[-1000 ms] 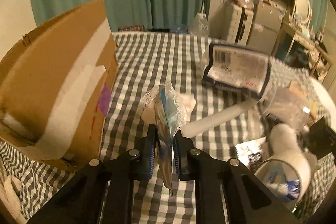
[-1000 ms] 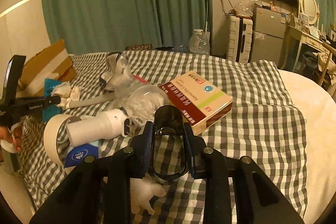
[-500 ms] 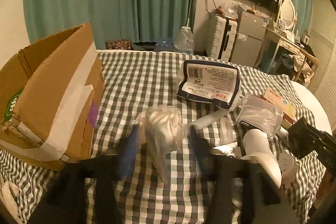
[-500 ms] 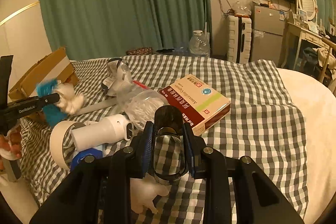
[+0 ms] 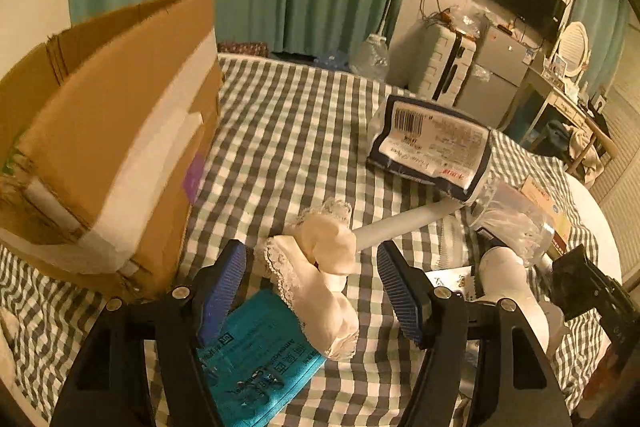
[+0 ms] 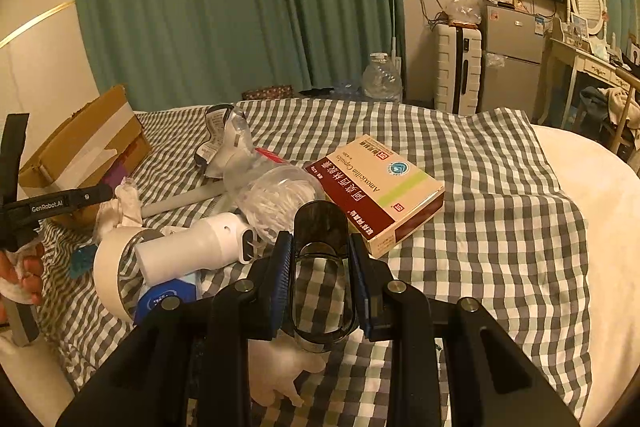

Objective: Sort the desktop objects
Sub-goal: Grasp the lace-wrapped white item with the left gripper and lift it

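Open hand-held gripper (image 5: 312, 291) — lace sock (image 5: 320, 267), teal packet (image 5: 256, 355)

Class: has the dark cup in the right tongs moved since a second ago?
No. The dark cup sits just as before against the medicine box.

Grey-white check cloth (image 5: 304, 131), teal packet (image 5: 256, 351) (cream lace sock (image 5: 320, 267)).

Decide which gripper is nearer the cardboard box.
Left. The left gripper hangs open just beside the cardboard box; the right gripper, shut on a dark cup, is across the clutter.
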A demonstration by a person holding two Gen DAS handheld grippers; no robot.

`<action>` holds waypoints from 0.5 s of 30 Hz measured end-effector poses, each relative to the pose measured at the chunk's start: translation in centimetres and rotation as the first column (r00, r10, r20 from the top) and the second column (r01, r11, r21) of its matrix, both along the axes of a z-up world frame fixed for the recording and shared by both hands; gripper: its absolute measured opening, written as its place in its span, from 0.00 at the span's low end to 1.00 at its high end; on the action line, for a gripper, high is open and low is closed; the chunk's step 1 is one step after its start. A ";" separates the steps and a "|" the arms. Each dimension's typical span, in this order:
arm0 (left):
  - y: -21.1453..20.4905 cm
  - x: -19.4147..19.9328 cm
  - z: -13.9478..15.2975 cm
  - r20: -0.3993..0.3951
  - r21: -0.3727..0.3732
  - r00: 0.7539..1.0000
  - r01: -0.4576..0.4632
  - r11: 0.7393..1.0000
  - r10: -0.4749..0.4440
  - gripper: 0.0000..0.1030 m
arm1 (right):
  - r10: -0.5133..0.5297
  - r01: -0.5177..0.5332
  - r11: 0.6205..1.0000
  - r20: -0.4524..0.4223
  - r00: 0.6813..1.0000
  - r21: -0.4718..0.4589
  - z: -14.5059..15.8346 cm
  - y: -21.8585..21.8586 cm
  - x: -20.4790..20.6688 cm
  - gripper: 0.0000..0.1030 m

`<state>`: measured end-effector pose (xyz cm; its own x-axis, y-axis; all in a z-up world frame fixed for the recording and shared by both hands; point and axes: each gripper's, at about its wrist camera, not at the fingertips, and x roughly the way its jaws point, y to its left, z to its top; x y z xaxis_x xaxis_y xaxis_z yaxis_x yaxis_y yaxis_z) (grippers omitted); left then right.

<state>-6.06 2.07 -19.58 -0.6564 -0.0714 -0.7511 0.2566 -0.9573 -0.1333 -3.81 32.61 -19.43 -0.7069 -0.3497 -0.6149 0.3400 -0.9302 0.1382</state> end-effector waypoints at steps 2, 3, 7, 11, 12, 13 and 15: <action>0.6 -0.5 -0.5 0.023 -0.009 1.000 0.003 1.000 -0.003 0.69 | 0.002 -0.002 1.000 0.002 1.000 0.003 0.0 -0.1 0.1 0.27; 1.3 -0.9 -0.8 0.028 -0.026 0.999 0.023 0.999 -0.022 0.69 | 0.003 -0.003 1.000 0.001 1.000 0.004 0.0 -0.1 0.1 0.27; 3.9 -2.1 -2.0 0.079 -0.204 0.994 0.089 0.975 -0.074 0.69 | 0.015 -0.015 1.000 -0.005 1.000 0.004 0.3 -0.4 0.4 0.27; 3.5 -2.4 -2.8 0.099 -0.183 0.992 0.096 0.978 -0.078 0.12 | 0.014 -0.014 1.000 -0.007 1.000 0.006 0.3 -0.4 0.4 0.27; 2.9 -2.2 -2.7 0.089 -0.158 0.994 0.075 0.985 -0.062 0.11 | 0.013 -0.013 1.000 -0.005 1.000 0.006 0.3 -0.3 0.3 0.27; 2.4 -2.0 -2.6 0.076 -0.140 0.996 0.057 0.988 -0.047 0.11 | 0.013 -0.013 1.000 0.000 1.000 0.006 0.2 -0.3 0.3 0.27; 1.4 -1.5 -2.2 0.048 -0.103 0.999 0.016 0.995 -0.011 0.11 | 0.010 -0.010 1.000 -0.002 1.000 0.005 0.2 -0.2 0.2 0.27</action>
